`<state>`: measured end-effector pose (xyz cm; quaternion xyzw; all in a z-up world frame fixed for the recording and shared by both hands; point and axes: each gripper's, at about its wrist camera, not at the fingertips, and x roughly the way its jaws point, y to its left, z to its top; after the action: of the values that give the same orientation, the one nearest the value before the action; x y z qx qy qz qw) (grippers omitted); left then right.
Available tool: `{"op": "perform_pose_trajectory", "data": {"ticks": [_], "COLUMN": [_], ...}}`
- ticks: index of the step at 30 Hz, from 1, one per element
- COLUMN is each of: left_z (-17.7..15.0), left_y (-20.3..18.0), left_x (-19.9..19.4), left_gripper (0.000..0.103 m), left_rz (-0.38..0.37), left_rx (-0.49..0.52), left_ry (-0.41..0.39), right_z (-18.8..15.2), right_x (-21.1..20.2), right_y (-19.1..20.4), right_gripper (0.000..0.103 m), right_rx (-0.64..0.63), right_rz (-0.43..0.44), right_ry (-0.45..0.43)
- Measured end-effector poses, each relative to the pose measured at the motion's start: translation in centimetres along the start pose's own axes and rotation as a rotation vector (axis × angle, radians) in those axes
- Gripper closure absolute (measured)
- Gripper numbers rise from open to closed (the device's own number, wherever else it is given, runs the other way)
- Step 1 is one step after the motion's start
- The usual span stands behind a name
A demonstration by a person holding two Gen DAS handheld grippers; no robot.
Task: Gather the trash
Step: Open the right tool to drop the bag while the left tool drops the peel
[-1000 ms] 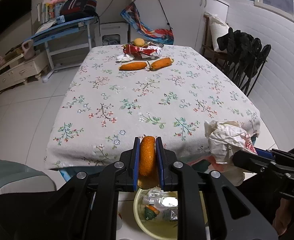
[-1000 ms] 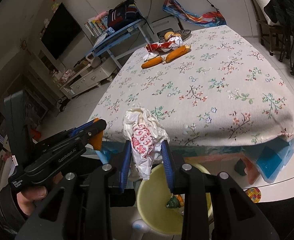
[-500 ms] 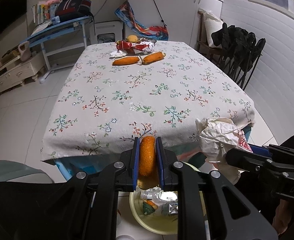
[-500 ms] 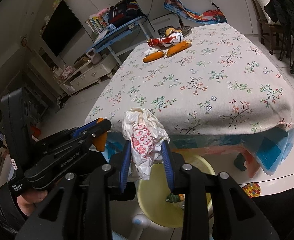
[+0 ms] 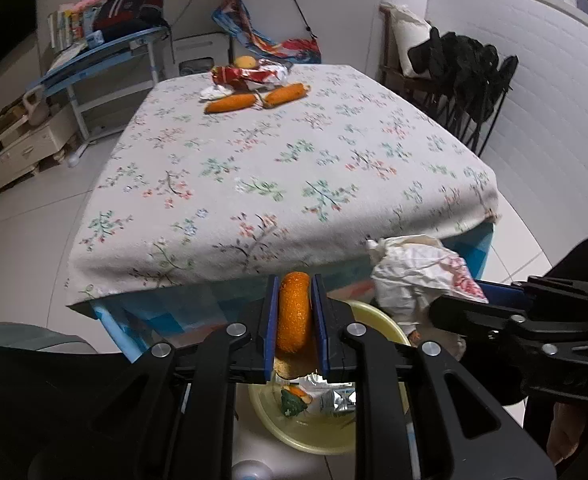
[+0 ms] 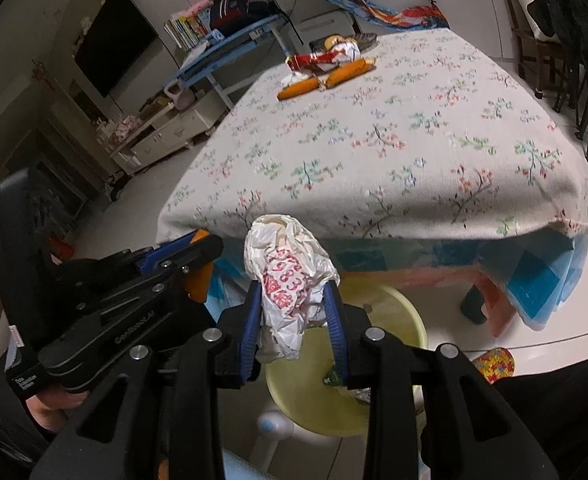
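Observation:
My left gripper (image 5: 293,284) is shut on a piece of orange peel (image 5: 292,316) and holds it above a yellow bin (image 5: 314,436) on the floor below the table's near edge. My right gripper (image 6: 291,292) is shut on a crumpled white paper wrapper with red print (image 6: 287,280), also above the bin (image 6: 394,312). The wrapper also shows in the left wrist view (image 5: 418,276). The bin holds foil and other scraps. At the table's far end lie two orange corn cobs (image 5: 229,103), a red wrapper (image 5: 237,74) and a white tissue (image 5: 213,91).
The table (image 5: 273,168) has a floral cloth hanging over its edges. Folding chairs with dark clothes (image 5: 470,76) stand to its right. A blue desk (image 5: 105,48) and low cabinet (image 5: 17,148) stand at the left. A yellow fruit (image 5: 243,62) sits beyond the wrapper.
Both grippers have drawn back from the table and dropped lower with their loads. The table edge now sits farther away and more of the bin shows beneath them.

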<state>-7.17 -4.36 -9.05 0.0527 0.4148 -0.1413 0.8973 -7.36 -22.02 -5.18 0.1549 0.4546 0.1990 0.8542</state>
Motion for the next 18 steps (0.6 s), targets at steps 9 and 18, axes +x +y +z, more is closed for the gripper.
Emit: {"op": "perform_pose_trajectory", "data": {"ticks": [9,18], "left_z": [-1.2,-2.0], "left_y": [-1.4,-1.7], "left_x": [0.4,1.0], "left_gripper": [0.088,0.088], "left_rz": [-0.016,-0.022], "left_rx": [0.047,0.067], "left_ry": [0.027,0.065], "right_z": [-0.9,-1.6], "right_x": [1.1,1.8], "right_y": [-0.5,-0.9], "right_gripper": [0.07,0.066], "right_rx": [-0.006,-0.008], "right_rz": [-0.042,-0.067], "right_ry": [0.077,0.122]}}
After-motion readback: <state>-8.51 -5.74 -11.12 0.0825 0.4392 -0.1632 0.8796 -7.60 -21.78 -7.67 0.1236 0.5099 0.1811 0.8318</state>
